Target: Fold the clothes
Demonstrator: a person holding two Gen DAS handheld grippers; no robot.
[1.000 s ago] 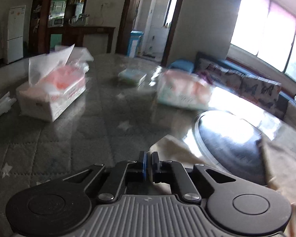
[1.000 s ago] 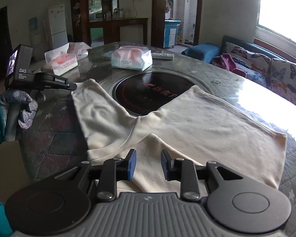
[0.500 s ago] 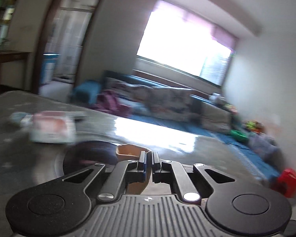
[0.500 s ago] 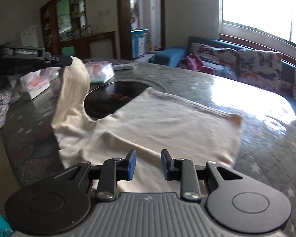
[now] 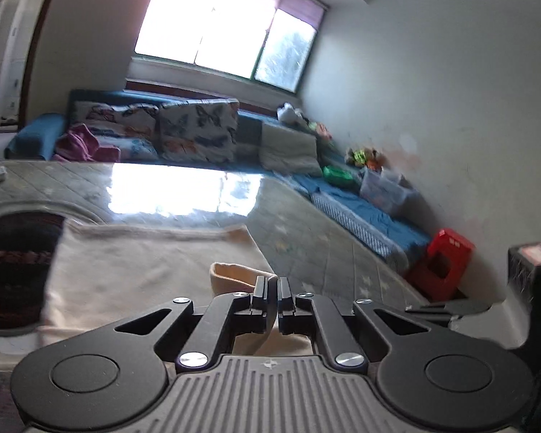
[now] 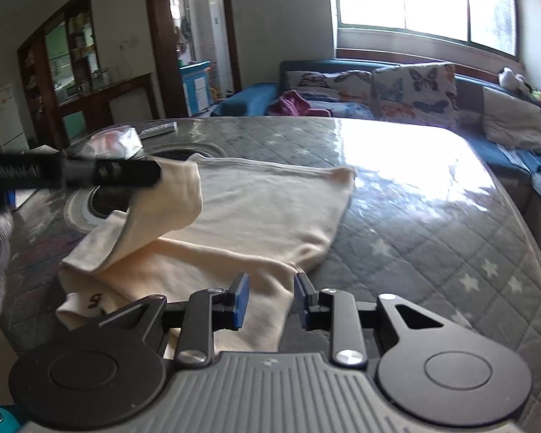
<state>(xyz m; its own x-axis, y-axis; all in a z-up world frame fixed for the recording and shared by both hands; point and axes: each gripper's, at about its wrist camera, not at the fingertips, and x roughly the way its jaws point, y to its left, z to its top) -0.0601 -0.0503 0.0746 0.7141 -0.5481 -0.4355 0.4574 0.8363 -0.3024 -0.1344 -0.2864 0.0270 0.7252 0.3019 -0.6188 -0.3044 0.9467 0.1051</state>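
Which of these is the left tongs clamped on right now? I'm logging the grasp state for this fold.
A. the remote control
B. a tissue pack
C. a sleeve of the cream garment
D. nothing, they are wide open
C: the left tongs are shut on a sleeve of the cream garment, lifted and draped over the body of the garment on the table.

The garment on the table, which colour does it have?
The garment is plain cream, seen best in the right wrist view.
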